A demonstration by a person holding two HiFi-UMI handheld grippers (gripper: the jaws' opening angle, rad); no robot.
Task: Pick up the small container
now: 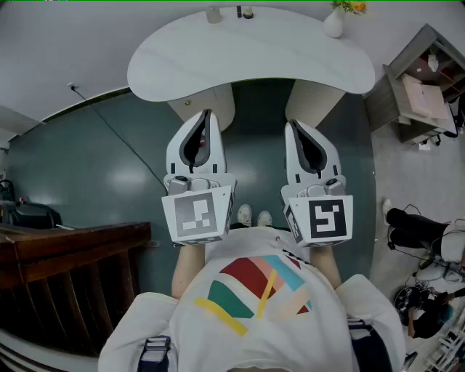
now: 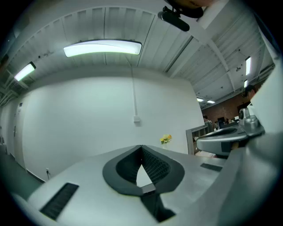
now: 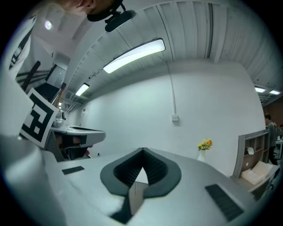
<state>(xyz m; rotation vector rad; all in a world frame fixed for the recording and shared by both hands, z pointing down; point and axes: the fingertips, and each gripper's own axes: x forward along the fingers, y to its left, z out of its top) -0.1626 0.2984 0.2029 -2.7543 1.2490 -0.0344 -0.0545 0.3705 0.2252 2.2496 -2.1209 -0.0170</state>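
Observation:
In the head view a white curved table (image 1: 290, 65) stands ahead of me. At its far edge sit a small pale container (image 1: 213, 14), two small dark items (image 1: 243, 11) and a white vase with yellow flowers (image 1: 334, 22). My left gripper (image 1: 206, 114) and right gripper (image 1: 293, 124) are held level side by side, short of the table's near edge, over the dark floor. Both are shut with nothing between their pads. In the left gripper view the left gripper (image 2: 141, 146) faces a white wall, as does the right gripper (image 3: 143, 150) in its own view. The flowers (image 3: 204, 145) show to the right.
A grey shelf unit (image 1: 418, 91) stands right of the table. Dark wooden furniture (image 1: 65, 254) is at the lower left. Cables and gear (image 1: 429, 290) lie at the lower right. A thin cable (image 1: 109, 123) runs across the floor at left.

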